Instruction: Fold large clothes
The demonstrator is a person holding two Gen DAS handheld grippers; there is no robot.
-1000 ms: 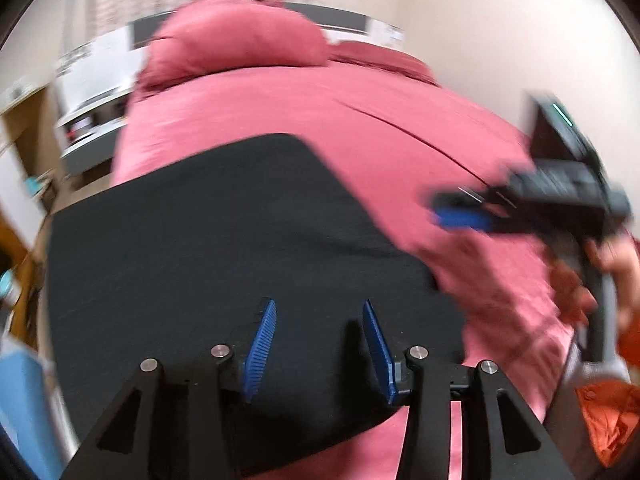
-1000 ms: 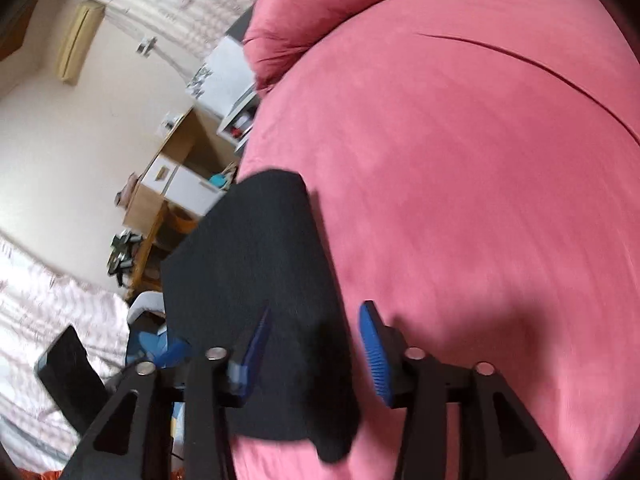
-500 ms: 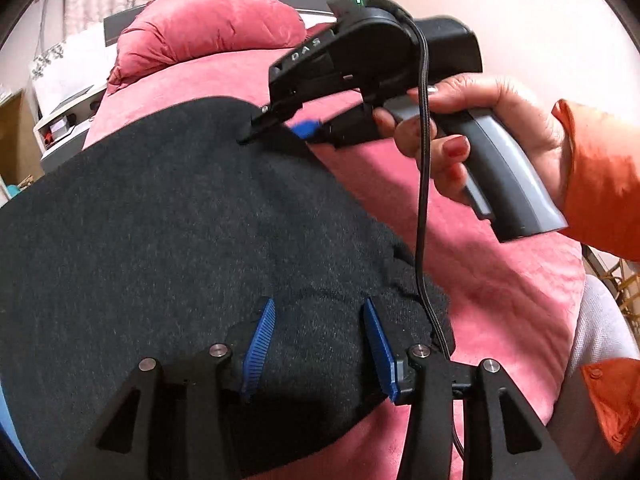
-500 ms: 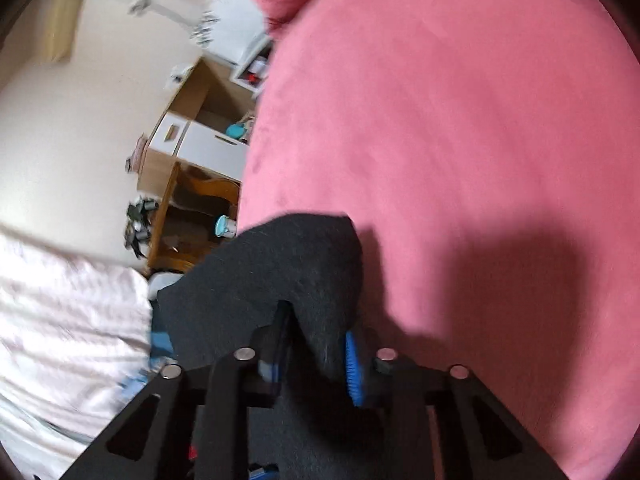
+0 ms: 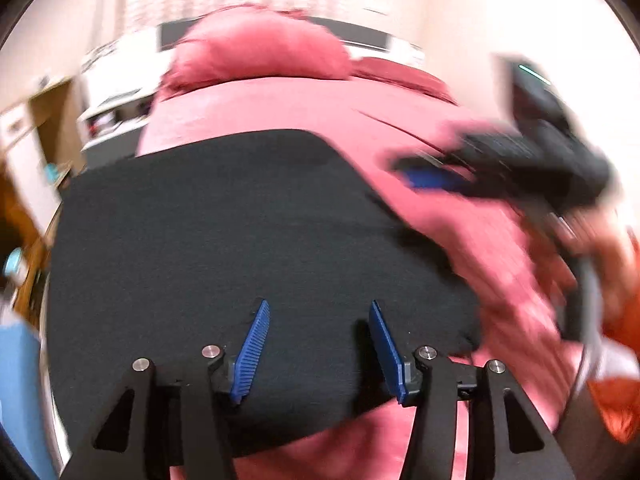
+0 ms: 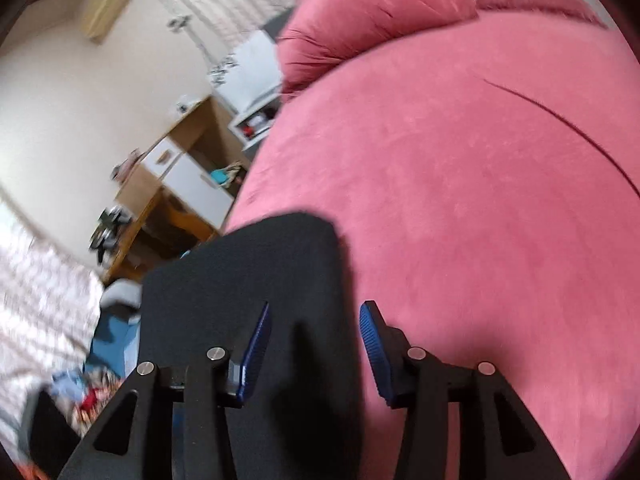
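Note:
A black garment [image 5: 224,232] lies flat and folded on the pink bed [image 5: 320,108]. My left gripper [image 5: 318,320] hovers over the garment's near edge with its jaws opening; cloth lies below the blue pads, which do not press on it. In the left wrist view my right gripper [image 5: 436,176] is blurred at the right, off the garment's right edge, held by a hand in an orange sleeve [image 5: 616,400]. In the right wrist view my right gripper [image 6: 316,316] sits above the garment's [image 6: 256,280] right edge, jaws opening, gripping nothing.
A pink pillow [image 5: 260,52] lies at the head of the bed. Left of the bed stand a white shelf unit [image 6: 256,76] and a wooden desk [image 6: 168,184]. Blue items [image 6: 112,344] lie on the floor. A pale wall [image 5: 520,20] runs along the right.
Half a second ago the right gripper was shut on the garment's far corner; now it has let go and drawn away to the right. The garment lies flat. The left view has pulled back.

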